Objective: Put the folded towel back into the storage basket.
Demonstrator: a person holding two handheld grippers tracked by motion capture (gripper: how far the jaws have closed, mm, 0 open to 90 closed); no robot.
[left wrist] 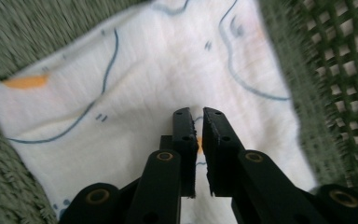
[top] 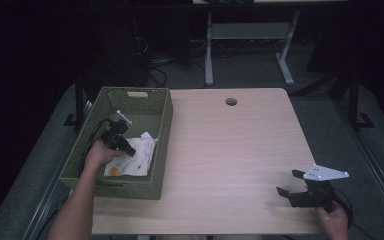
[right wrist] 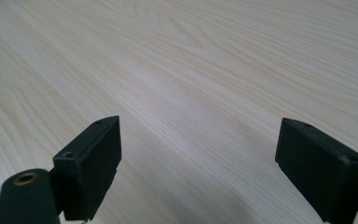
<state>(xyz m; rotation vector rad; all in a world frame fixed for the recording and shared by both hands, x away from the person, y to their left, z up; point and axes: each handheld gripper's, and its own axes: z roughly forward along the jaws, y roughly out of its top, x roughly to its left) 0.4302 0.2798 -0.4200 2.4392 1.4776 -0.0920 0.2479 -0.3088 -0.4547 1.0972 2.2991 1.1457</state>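
A white cloth (top: 141, 156) with blue lines and orange patches lies in the green woven basket (top: 163, 131) at the table's left. My left gripper (top: 130, 150) reaches down into the basket onto the cloth. In the left gripper view its jaws stand almost together, my left gripper (left wrist: 198, 116) pinching a fold of the cloth (left wrist: 144, 70), with the basket wall (left wrist: 335, 93) at the right. My right gripper (top: 287, 182) rests near the table's front right corner, open. In the right gripper view, my right gripper (right wrist: 198, 158) holds nothing over the bare wood.
The light wooden table (top: 230, 145) has a round cable hole (top: 231, 101) near its far edge. A small white item (top: 121, 116) lies at the back of the basket. Beyond the table stand a desk frame (top: 250, 35) and cables on a dark floor.
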